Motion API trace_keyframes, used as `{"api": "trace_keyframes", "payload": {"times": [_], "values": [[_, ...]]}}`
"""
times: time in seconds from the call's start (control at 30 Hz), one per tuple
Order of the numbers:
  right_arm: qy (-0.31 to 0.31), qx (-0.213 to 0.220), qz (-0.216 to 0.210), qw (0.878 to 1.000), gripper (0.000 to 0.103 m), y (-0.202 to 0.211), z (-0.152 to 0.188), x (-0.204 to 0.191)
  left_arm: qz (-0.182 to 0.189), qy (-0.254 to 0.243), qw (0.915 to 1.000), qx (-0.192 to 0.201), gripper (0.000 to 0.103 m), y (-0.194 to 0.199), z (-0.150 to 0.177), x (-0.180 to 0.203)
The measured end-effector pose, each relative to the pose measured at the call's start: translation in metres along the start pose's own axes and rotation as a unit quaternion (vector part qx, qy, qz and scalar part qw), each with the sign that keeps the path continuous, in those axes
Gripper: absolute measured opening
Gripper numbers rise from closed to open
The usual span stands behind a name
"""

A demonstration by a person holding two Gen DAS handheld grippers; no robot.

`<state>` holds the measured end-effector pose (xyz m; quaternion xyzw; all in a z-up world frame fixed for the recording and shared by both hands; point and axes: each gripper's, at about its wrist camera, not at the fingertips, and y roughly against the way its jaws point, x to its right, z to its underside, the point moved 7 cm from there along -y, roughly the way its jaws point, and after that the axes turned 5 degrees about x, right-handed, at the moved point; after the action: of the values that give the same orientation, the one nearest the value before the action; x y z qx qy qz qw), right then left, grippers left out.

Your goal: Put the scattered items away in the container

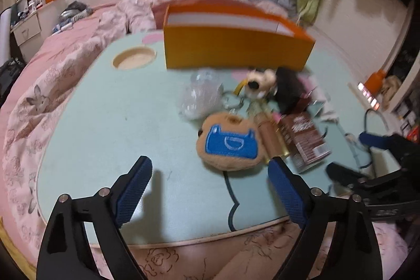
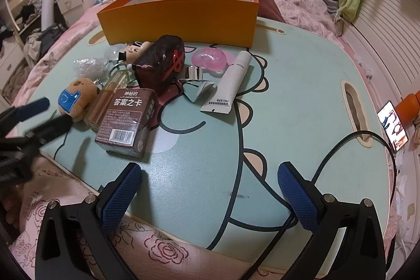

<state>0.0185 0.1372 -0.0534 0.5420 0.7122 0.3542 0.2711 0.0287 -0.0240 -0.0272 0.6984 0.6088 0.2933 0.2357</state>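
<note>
Both grippers, left gripper (image 1: 210, 172) and right gripper (image 2: 210, 179), hang spread wide, holding nothing. The scattered bits, like the tan plush bear keychain (image 1: 229, 143), sit just before the orange cardboard box (image 2: 181, 17).

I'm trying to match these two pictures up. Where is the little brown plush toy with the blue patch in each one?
Left wrist view: the plush toy lies at centre, just beyond the open left tool.
Right wrist view: the plush toy sits at far left, beside the brown card box.
Shared landmark: the orange box stands at the table's far side in both.
</note>
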Motion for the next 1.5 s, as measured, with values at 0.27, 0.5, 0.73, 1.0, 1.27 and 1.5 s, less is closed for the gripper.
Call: {"api": "trace_keyframes", "payload": {"times": [0.27, 0.5, 0.73, 1.0, 1.27, 1.5], "values": [[0.0, 0.001, -0.001, 1.0, 0.103, 0.0, 0.0, 0.001, 0.028, -0.017, 0.9993, -0.018, 0.065, -0.018, -0.005, 0.011], [-0.002, 0.003, -0.001, 1.0, 0.103, 0.0, 0.0, 0.001, 0.032, -0.031, 0.9988, -0.02, 0.047, -0.03, -0.01, 0.019], [-0.016, 0.06, -0.062, 0.996, 0.094, 0.024, -0.016, -0.005, 0.027, -0.002, 0.9983, 0.051, 0.048, 0.011, -0.018, 0.005], [0.019, 0.027, -0.114, 0.993, 0.071, 0.01, -0.035, -0.043, 0.012, 0.035, 0.9954, 0.088, 0.048, 0.038, -0.031, -0.016], [0.047, -0.007, -0.126, 0.991, 0.042, -0.008, -0.027, -0.055, 0.0, 0.03, 0.9956, 0.088, 0.048, 0.037, -0.03, -0.015], [0.012, 0.034, -0.147, 0.988, 0.041, 0.018, -0.031, -0.041, -0.001, 0.016, 0.995, 0.098, 0.048, 0.042, -0.037, -0.012]]}}
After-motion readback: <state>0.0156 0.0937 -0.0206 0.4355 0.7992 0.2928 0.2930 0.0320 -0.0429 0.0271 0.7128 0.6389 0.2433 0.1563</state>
